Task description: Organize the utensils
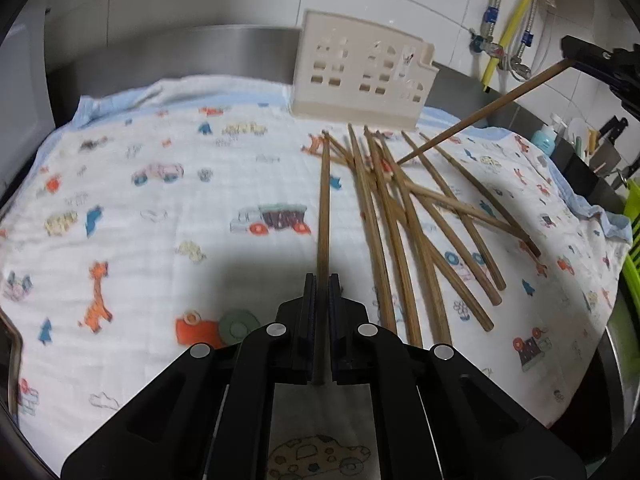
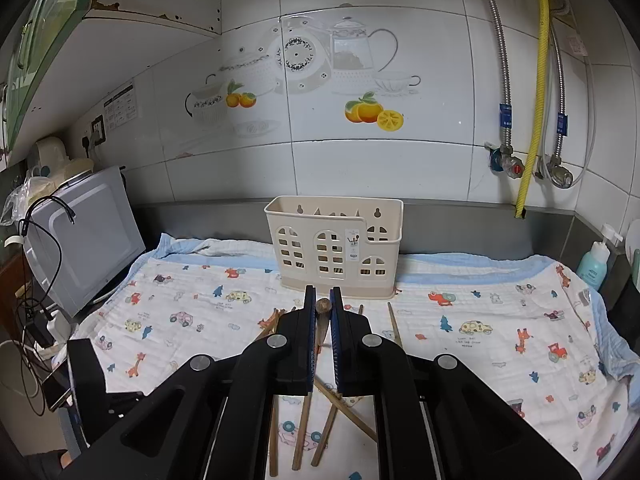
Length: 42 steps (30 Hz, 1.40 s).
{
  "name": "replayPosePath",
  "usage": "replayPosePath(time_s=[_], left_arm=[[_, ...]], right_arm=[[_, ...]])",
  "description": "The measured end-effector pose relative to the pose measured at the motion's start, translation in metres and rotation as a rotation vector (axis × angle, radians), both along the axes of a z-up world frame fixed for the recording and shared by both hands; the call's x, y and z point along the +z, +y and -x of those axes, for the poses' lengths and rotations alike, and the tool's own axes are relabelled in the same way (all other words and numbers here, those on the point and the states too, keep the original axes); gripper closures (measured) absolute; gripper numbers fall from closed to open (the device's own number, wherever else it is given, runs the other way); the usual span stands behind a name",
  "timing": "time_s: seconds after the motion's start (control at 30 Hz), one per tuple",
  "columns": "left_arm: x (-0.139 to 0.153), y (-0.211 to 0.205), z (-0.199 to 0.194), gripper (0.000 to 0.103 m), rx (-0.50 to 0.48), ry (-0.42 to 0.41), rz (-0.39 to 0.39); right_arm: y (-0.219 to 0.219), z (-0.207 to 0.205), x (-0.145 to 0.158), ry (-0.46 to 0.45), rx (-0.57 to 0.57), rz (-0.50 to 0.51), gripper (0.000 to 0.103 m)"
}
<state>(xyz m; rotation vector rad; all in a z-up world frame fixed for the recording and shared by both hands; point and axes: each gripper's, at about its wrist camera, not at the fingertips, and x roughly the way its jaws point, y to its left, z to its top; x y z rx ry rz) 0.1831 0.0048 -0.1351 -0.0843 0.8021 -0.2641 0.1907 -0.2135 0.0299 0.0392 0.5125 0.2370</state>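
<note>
Left gripper (image 1: 322,280) tilted downward, right gripper (image 2: 323,294) shallower, both jaws clamped narrow.

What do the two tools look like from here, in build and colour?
Both match: the left tool and right tool are matte black plastic, each with two flat parallel fingers lined with dark blue ribbed pads. Angular black linkage arms carry round silver pivot pins. No cables, markings or sleeves show.

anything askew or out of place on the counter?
Yes. The loose chopsticks lie crisscrossed on the cloth in front of the cream holder, not in it. Each tool grips one chopstick. Nothing looks spilled or damaged.
</note>
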Motion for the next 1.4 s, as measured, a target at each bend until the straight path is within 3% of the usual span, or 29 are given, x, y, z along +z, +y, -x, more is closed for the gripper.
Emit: replayPosePath(time_s=[0.6,0.77,1.13,1.4], left_arm=[[0.003,-0.014,-0.01,0.097,-0.069,0.105,-0.139],[0.016,-0.012,-0.012,0.097,-0.084,0.104,-0.121],[0.09,-0.003,-0.022,0.098,-0.092,-0.101,-0.053],[0.118,-0.014,-0.035,0.098,-0.111,-0.186,-0.042]], right_arm=[[0.004,-0.002,0.002,0.003,0.012,0.01,0.096],[0.002,-0.005,0.006,0.003,0.018,0.007,0.096],[-0.002,-0.022,0.039,-0.023,0.051,0.009,0.096],[-0.005,-0.046,0.059,-0.014,0.075,0.004,0.096]])
